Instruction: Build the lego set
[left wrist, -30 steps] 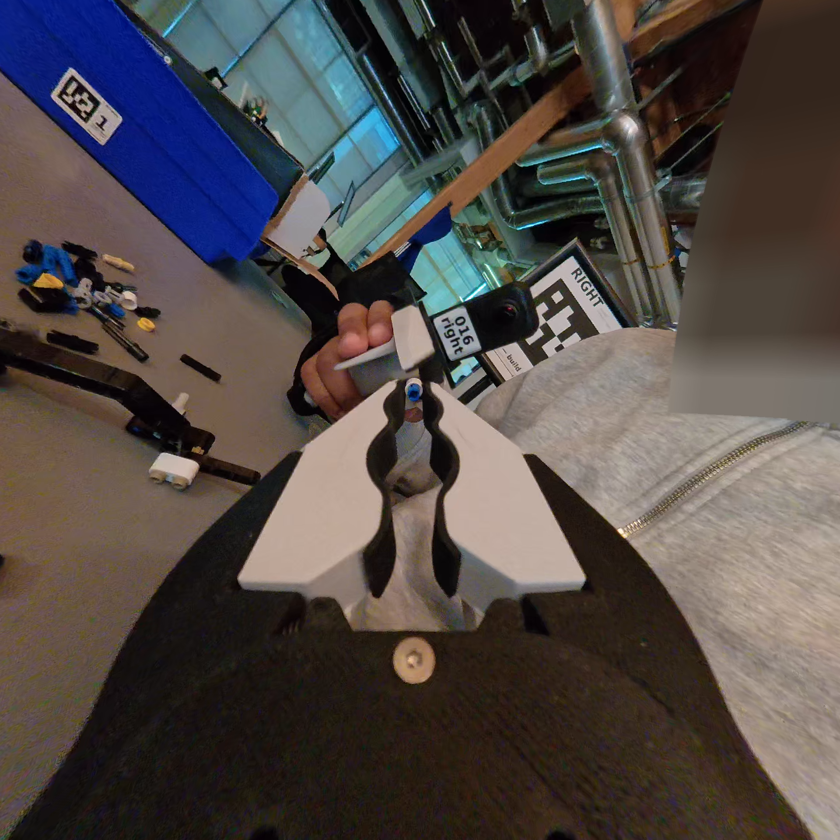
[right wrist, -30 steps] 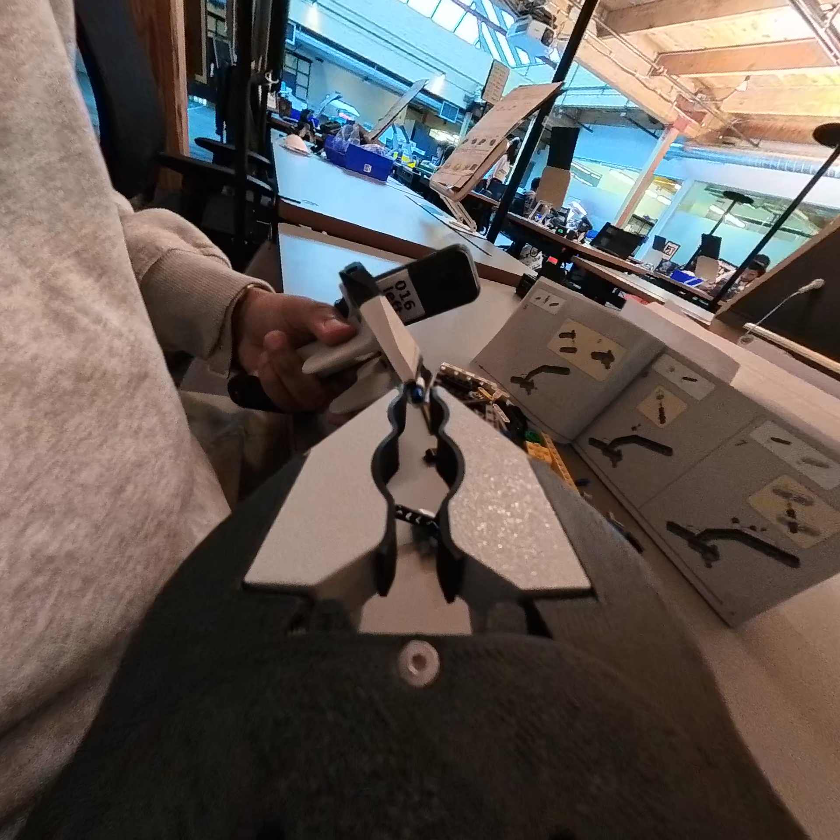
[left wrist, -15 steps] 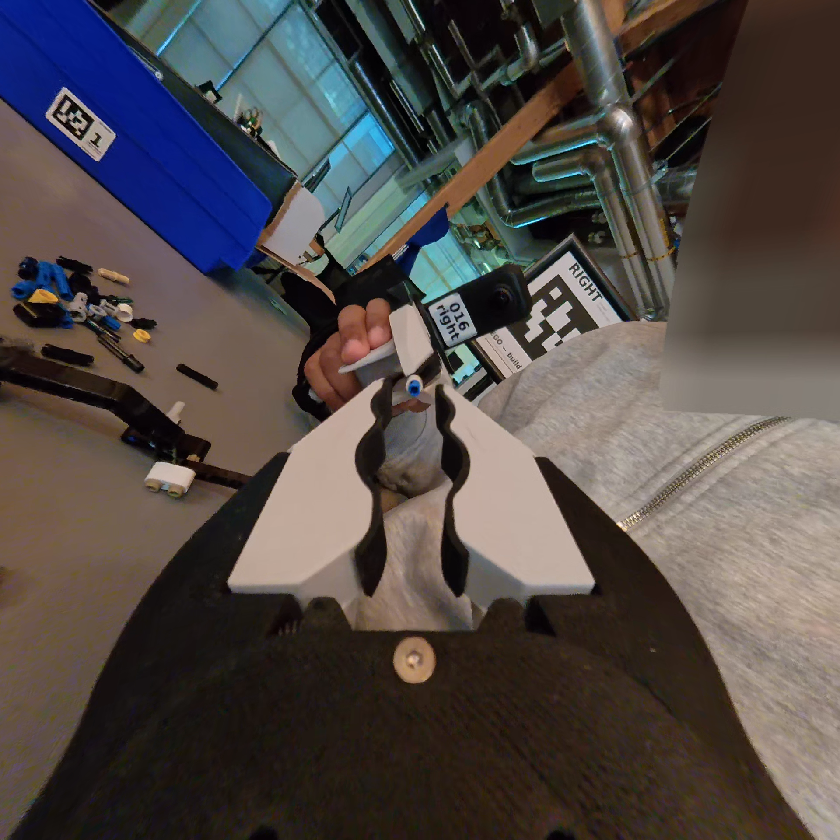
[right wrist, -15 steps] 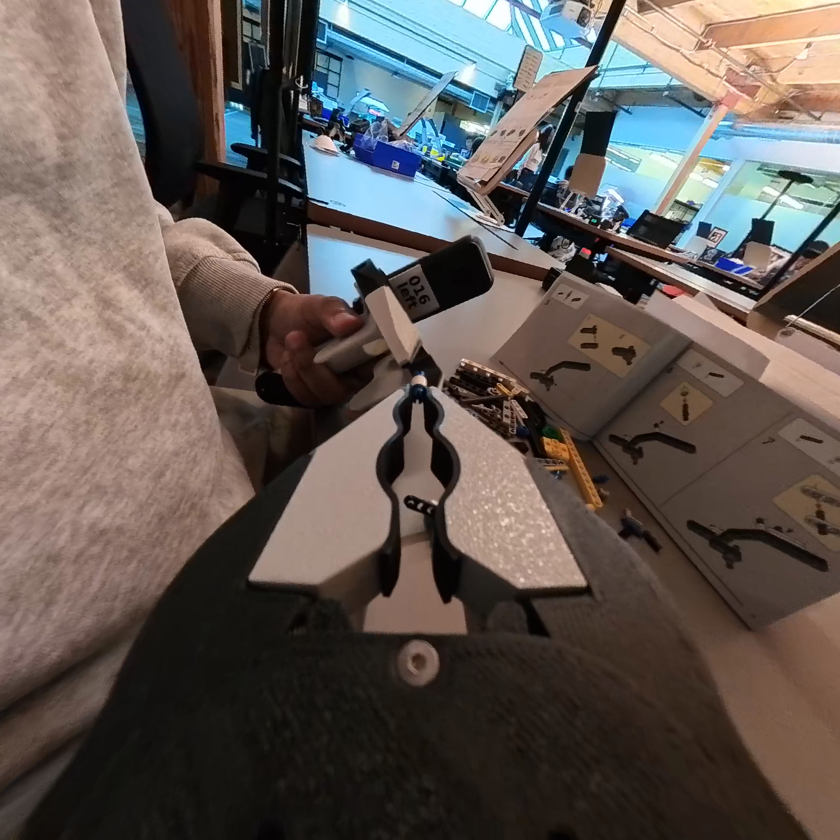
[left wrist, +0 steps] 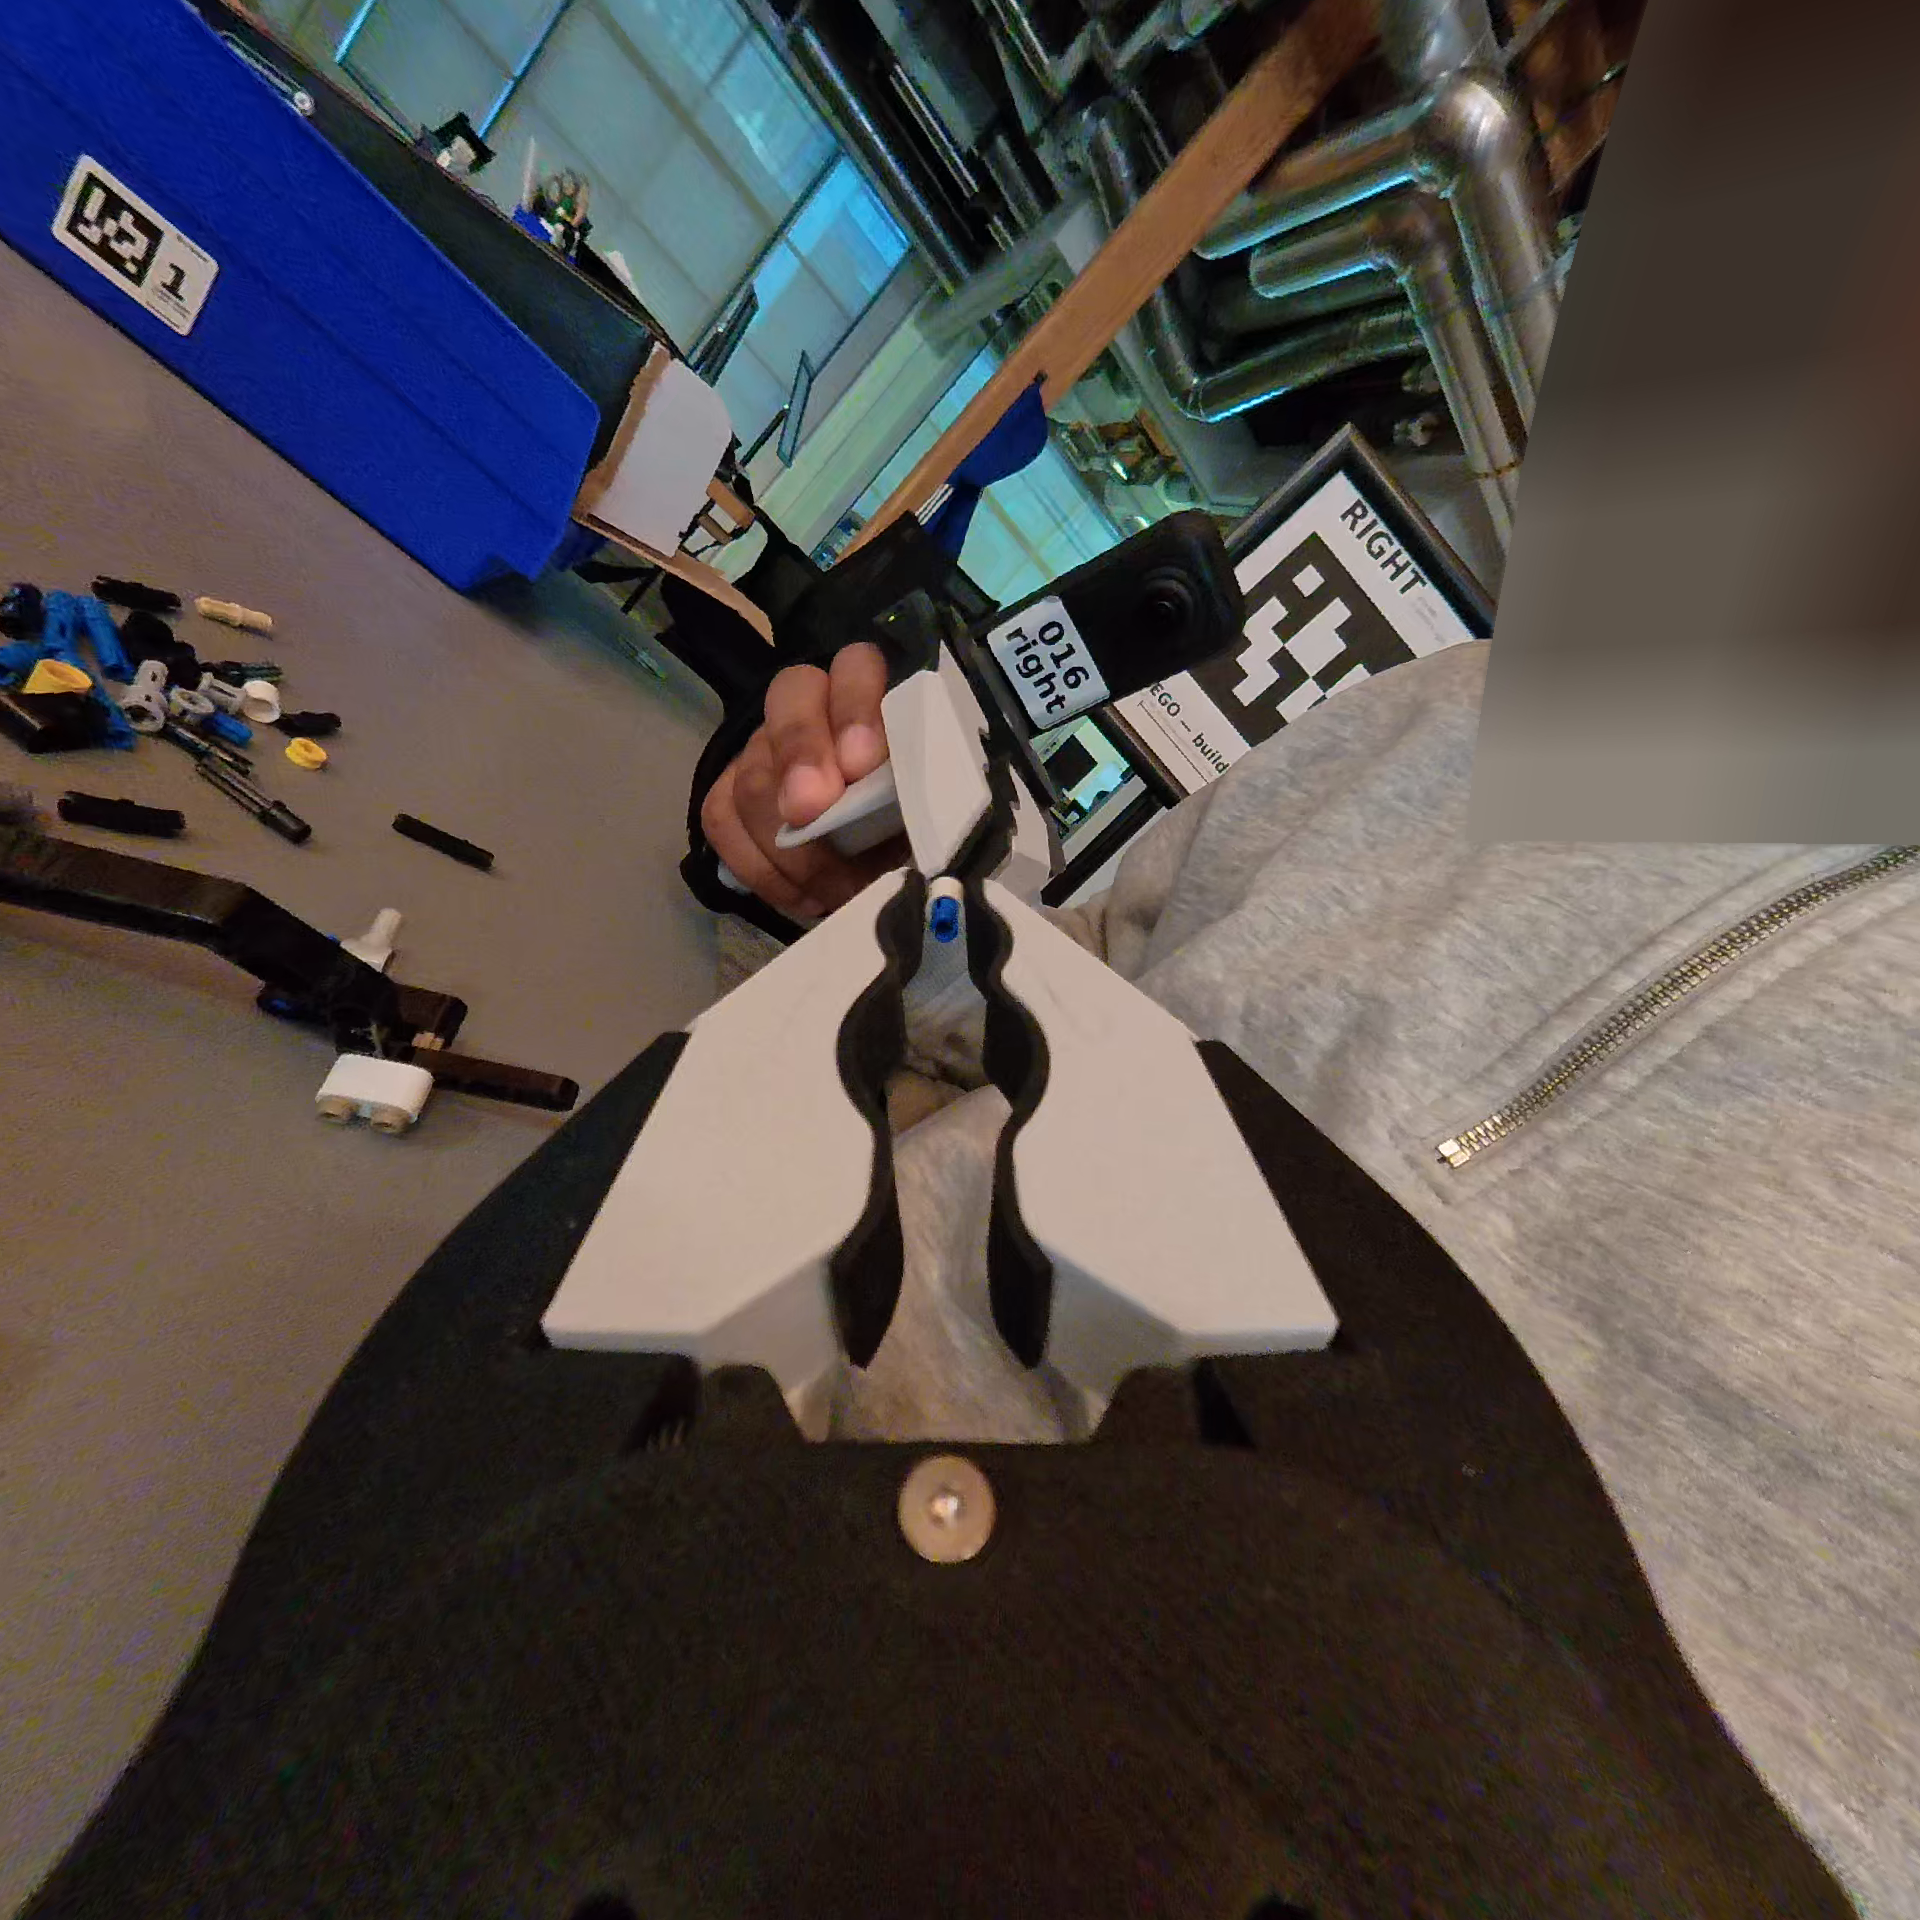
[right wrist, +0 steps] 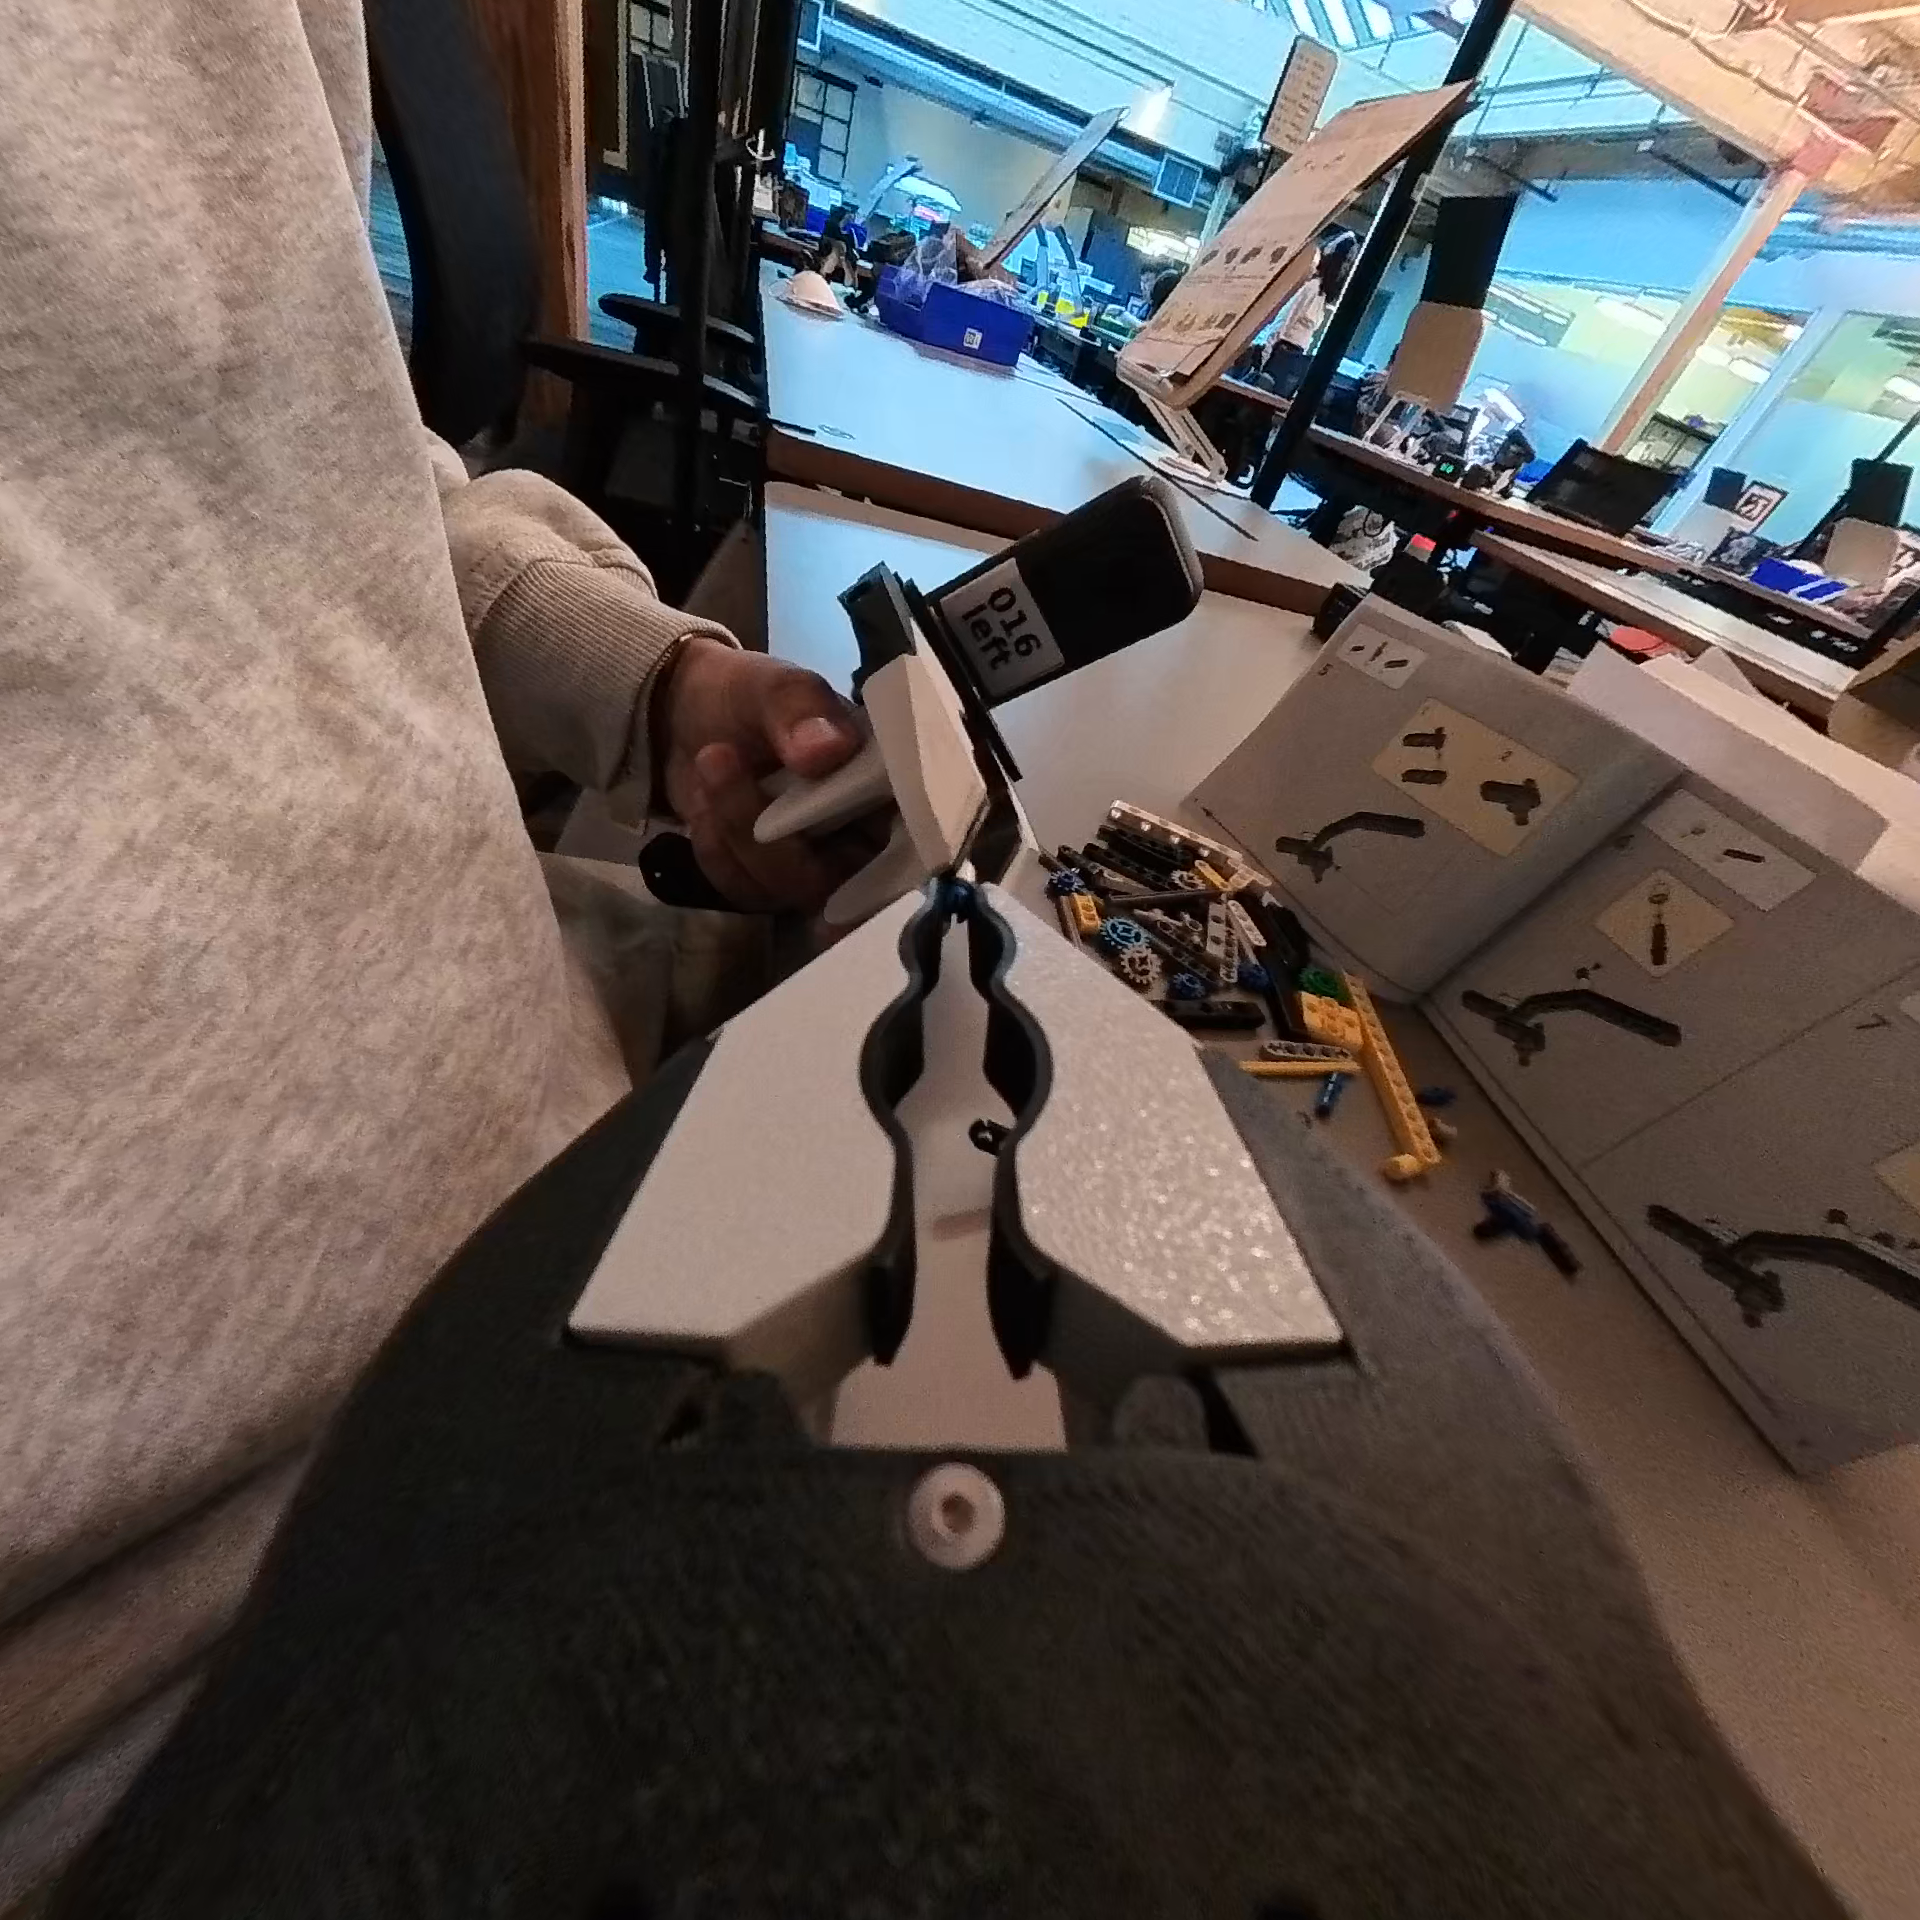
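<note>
A small blue pin (left wrist: pixel 943 916) sits between the tips of both hand-held grippers, which meet nose to nose in front of the person's grey sweatshirt. My left gripper (left wrist: pixel 943 899) has its jaws closed narrowly around the pin's near end. My right gripper (right wrist: pixel 952 902) is shut on the same blue pin (right wrist: pixel 952 900). The right gripper also shows in the left wrist view (left wrist: pixel 961 847), held by a hand. The partly built black assembly (left wrist: pixel 260 940) with a white connector (left wrist: pixel 372 1091) lies on the table to the left.
Loose blue, black, white and yellow parts (left wrist: pixel 135 691) lie by a blue bin (left wrist: pixel 312 312). In the right wrist view a pile of beams and gears (right wrist: pixel 1195 935), a yellow beam (right wrist: pixel 1387 1081) and open instruction pages (right wrist: pixel 1558 987) lie on the table. From either gripper's tips it is about 20 cm to the yellow beam (right wrist: pixel 1387 1081).
The left jaws opened wider half a second ago and have narrowed again around the pin. The right gripper stayed shut on it. Both grippers shifted slightly.
</note>
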